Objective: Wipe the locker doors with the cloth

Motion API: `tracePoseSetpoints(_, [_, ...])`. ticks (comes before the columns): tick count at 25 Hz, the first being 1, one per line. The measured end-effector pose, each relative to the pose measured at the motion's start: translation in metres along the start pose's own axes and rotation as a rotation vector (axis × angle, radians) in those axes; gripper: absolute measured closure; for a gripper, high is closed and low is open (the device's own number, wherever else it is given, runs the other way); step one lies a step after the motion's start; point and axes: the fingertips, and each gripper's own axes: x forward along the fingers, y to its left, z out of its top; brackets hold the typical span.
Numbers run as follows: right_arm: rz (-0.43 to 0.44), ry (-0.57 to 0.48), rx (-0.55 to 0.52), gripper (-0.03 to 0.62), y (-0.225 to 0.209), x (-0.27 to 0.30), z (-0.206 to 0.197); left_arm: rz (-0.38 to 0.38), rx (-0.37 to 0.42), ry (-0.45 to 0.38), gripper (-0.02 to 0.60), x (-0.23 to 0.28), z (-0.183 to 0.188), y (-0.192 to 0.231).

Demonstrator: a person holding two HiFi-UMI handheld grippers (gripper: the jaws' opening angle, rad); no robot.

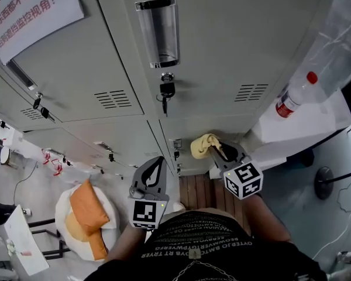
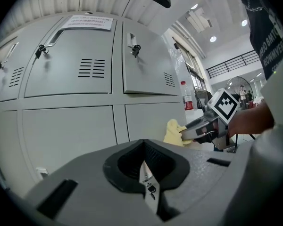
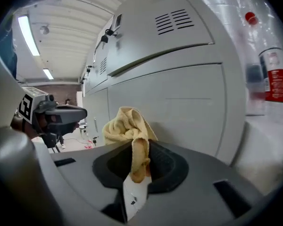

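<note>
A crumpled yellow cloth [image 1: 202, 144] is clamped in my right gripper [image 1: 213, 147], which is shut on it. The cloth [image 3: 126, 125] sticks out of the jaws close to a lower grey locker door [image 3: 179, 107]; I cannot tell if it touches. My left gripper [image 1: 158, 160] hangs lower left of it, shut and empty, pointing at the lockers [image 2: 70, 131]. In the left gripper view the cloth [image 2: 174, 132] and right gripper [image 2: 198, 127] show at right. The upper locker door [image 1: 222, 45] has a key [image 1: 166, 92] in its lock.
A clear bottle with a red cap [image 1: 293, 97] stands on a white ledge [image 1: 304, 127] right of the lockers. A paper notice [image 1: 29, 7] and a clear plastic holder [image 1: 158, 31] hang on upper doors. An orange cushion [image 1: 88, 209] lies on a white seat at lower left.
</note>
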Motion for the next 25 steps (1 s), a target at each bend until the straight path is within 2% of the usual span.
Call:
tracePoseSetpoints(4, [0.096, 0.015, -0.051, 0.528, 0.042, 0.035, 0.001, 0.028, -0.005, 0.018, 0.577, -0.010, -0.006, 0.011])
tracePoseSetpoints(10, [0.151, 0.063, -0.123, 0.528, 0.069, 0.073, -0.009, 0.077, -0.011, 0.042, 0.577, -0.027, -0.017, 0.027])
tracePoseSetpoints(18, [0.114, 0.098, -0.119, 0.528, 0.043, 0.074, -0.022, 0.075, -0.006, 0.050, 0.577, -0.026, -0.019, 0.024])
tracePoseSetpoints(25, [0.012, 0.114, -0.062, 0.528, 0.001, 0.045, -0.041, 0.031, 0.005, 0.042, 0.577, -0.010, -0.013, 0.013])
